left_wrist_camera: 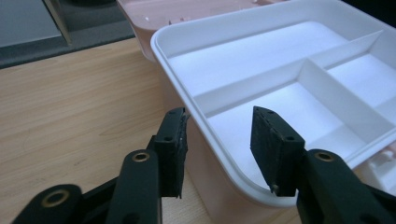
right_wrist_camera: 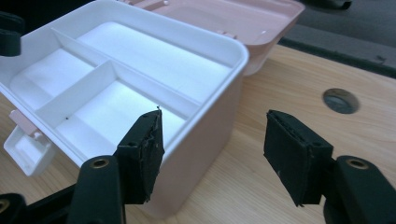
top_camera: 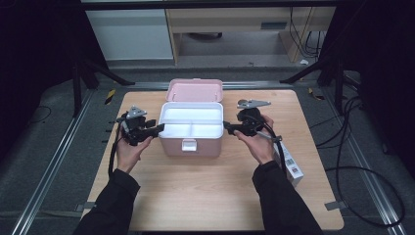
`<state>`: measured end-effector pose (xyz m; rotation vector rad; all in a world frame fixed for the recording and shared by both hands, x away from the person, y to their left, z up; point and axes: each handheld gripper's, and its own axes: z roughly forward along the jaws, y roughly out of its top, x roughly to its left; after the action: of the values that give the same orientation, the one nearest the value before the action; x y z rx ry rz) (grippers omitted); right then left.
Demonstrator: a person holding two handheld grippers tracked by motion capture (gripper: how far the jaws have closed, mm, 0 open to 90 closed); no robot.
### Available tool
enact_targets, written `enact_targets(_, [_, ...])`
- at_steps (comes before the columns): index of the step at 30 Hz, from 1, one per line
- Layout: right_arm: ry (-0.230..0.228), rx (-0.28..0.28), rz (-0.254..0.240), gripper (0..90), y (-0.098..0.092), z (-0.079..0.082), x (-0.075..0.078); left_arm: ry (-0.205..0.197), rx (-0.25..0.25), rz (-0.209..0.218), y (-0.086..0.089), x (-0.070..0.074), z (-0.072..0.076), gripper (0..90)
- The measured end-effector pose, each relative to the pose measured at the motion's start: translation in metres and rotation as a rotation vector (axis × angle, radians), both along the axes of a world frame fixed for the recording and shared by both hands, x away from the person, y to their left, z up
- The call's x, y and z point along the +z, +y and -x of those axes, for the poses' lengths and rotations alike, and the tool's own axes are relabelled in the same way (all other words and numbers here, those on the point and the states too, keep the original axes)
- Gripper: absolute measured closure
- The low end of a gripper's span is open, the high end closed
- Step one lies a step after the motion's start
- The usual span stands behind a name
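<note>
At frame centre on the table (top_camera: 205, 196), the open pink box (top_camera: 192, 144) holds a white tray (top_camera: 192, 122); each hand-held gripper, left (top_camera: 157, 130) and right (top_camera: 228, 128), straddles a rim, unclenched, seemingly to lift it.

The light wooden desk (top_camera: 210, 191) carries an open pink storage box (top_camera: 192, 142) near its centre and a small white carton (top_camera: 292, 168) at its right edge.
</note>
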<state>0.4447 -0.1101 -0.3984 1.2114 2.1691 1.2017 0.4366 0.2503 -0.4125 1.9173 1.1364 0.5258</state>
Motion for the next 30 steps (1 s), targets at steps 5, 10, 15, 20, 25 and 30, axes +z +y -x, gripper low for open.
enact_targets(5, [0.032,0.033,-0.006,37.5,0.017,-0.009,-0.017,0.022,-0.013,-0.003,-0.002,-0.008,-0.005,60.3])
enact_targets(10, [0.067,0.049,0.007,38.7,0.028,-0.013,-0.028,0.038,-0.016,0.008,-0.002,-0.009,-0.006,58.5])
enact_targets(15, [0.087,0.071,0.016,49.1,0.03,-0.013,-0.032,0.045,-0.019,0.034,-0.002,-0.011,-0.002,56.8])
enact_targets(20, [0.091,0.057,-0.006,53.2,0.025,-0.01,-0.033,0.048,-0.028,0.027,-0.006,-0.011,0.006,54.2])
enact_targets(25, [0.096,0.05,-0.024,55.5,0.013,0.0,-0.034,0.054,-0.045,0.003,-0.017,-0.009,0.017,51.3])
enact_targets(30, [0.092,0.044,-0.008,55.4,0.001,0.014,-0.033,0.04,-0.059,0.006,-0.029,-0.011,0.029,51.0])
